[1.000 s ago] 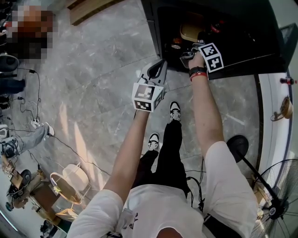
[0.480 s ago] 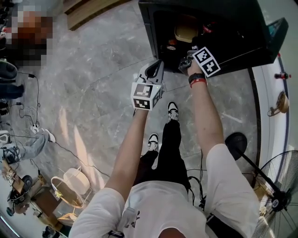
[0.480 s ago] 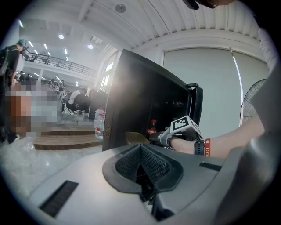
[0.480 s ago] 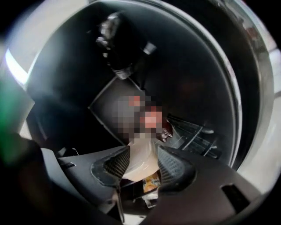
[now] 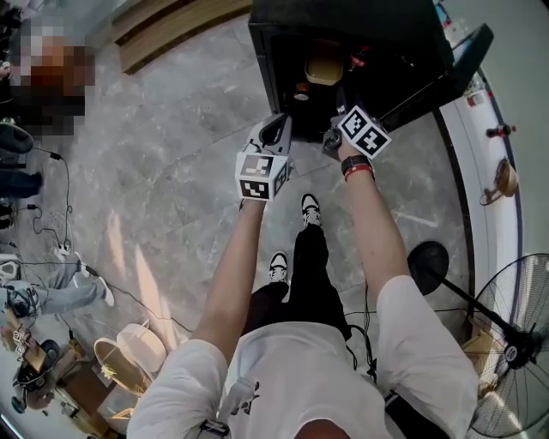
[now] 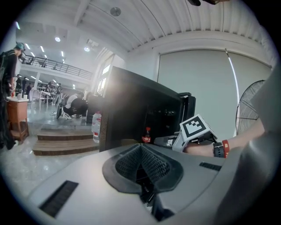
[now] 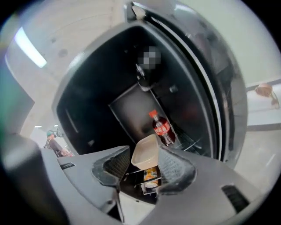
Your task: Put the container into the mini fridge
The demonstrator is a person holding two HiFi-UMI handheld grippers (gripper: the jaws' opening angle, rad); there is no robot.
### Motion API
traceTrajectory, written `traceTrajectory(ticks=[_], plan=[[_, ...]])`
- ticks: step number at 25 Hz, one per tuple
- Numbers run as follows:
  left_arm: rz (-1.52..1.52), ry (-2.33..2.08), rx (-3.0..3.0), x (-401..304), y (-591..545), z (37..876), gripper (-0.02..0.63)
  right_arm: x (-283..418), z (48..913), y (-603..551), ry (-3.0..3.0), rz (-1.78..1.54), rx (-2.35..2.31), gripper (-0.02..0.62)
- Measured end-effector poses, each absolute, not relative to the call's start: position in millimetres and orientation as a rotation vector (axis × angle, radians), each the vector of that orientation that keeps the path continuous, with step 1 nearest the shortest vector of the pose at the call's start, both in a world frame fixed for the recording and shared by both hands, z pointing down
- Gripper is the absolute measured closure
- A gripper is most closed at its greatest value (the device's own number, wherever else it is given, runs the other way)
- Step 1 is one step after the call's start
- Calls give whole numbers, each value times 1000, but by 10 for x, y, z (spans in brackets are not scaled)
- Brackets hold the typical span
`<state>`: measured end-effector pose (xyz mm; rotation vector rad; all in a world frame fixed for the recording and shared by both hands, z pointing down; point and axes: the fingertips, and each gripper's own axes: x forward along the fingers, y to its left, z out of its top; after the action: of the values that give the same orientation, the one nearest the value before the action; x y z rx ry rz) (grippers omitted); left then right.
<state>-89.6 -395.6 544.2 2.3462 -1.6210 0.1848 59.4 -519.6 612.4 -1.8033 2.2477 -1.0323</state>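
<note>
Container [image 5: 324, 70] sits inside mini fridge [image 5: 343, 26] (near a cola bottle [image 7: 161, 127]); right hand-held gripper [image 7: 144, 148] released; left hand-held gripper [image 6: 141, 151] clenched.

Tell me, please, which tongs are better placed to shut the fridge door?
Right, probably: the right tongs, open, sit at the mini fridge nearer its open door; the left tongs, shut, are farther off.
</note>
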Motion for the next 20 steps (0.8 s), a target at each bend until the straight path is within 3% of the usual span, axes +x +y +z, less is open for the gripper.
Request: traceTrajectory(ticks=[20], plan=[[151, -1661, 2347, -777, -2751, 4329, 588, 580, 4743, -3283, 2471, -862, -1698, 403]])
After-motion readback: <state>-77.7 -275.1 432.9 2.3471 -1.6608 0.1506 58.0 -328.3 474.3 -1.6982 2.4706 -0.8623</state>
